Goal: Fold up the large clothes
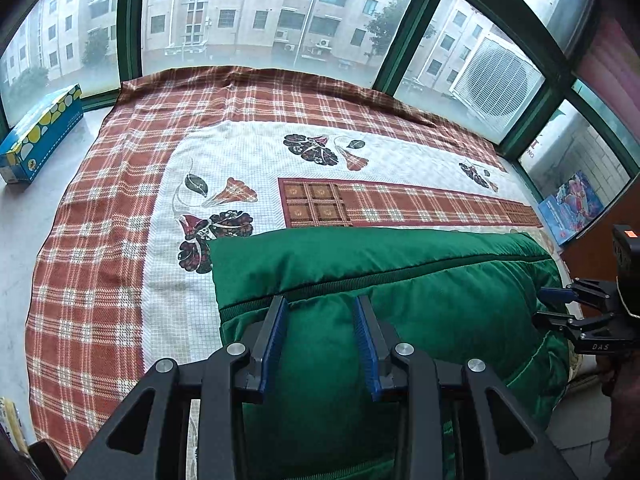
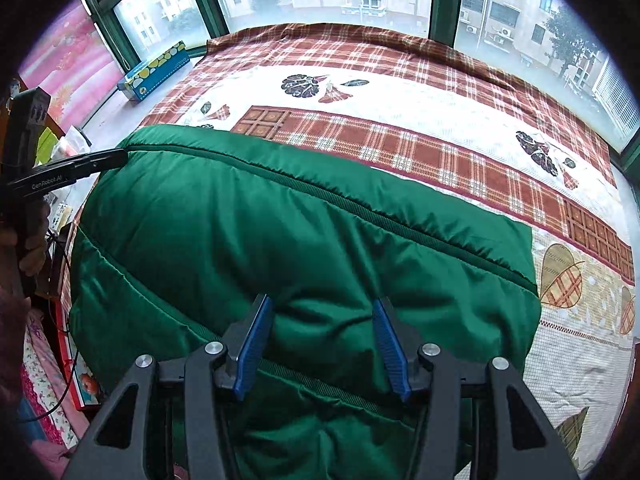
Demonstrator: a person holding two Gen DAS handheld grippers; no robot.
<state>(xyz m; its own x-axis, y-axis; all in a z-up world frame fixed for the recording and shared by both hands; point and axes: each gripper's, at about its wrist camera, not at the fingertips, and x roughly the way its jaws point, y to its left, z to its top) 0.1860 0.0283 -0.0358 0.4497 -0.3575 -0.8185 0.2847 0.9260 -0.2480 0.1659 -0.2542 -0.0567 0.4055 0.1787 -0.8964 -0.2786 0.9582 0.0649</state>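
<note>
Hand-held grippers, left [image 1: 320,304] and right [image 2: 322,306], both released above folded green coat [image 2: 280,240]

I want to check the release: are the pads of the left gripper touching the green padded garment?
Cannot tell. In the left wrist view the left gripper has its jaws parted over the green padded garment, but the fabric bulges between the pads, and no clear gap or contact shows.
</note>
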